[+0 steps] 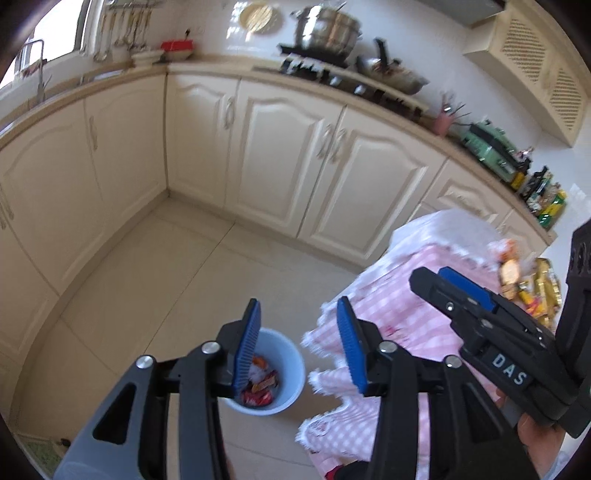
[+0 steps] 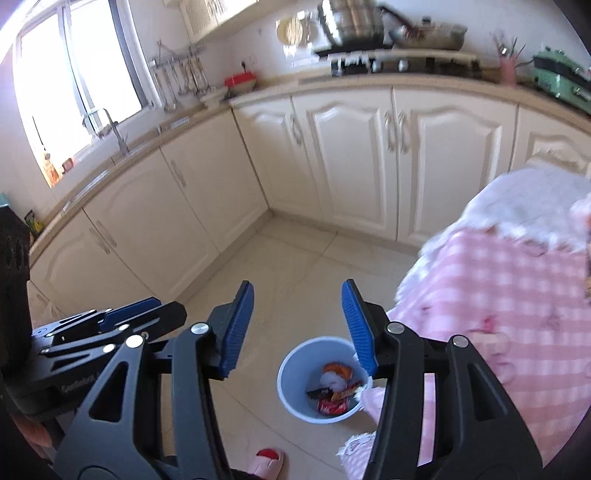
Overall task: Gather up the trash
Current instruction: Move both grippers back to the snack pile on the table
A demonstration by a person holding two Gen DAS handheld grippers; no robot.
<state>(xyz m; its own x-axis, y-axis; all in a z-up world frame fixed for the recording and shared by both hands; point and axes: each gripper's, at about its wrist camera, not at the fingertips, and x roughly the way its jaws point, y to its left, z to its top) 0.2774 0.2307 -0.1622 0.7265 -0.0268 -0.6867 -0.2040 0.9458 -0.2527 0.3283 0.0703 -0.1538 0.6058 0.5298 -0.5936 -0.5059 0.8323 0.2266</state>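
Observation:
A light blue bin [image 1: 284, 369] [image 2: 295, 373] stands on the tiled floor beside the table and holds several wrappers [image 1: 260, 387] [image 2: 334, 391], red, orange and white. My left gripper [image 1: 297, 345] is open and empty above the bin. My right gripper [image 2: 297, 326] is open and empty, also above the bin; it shows in the left wrist view [image 1: 458, 284] over the table. More snack wrappers [image 1: 532, 284], gold and orange, lie on the pink checked tablecloth [image 1: 391, 295] at the right.
Cream kitchen cabinets [image 1: 258, 155] run along two walls. The counter carries a steel pot [image 1: 328, 29], a pan, a green appliance [image 1: 491, 144] and bottles. The sink and tap [image 2: 114, 129] sit under the window. A pink slipper [image 2: 267, 461] is at the bottom edge.

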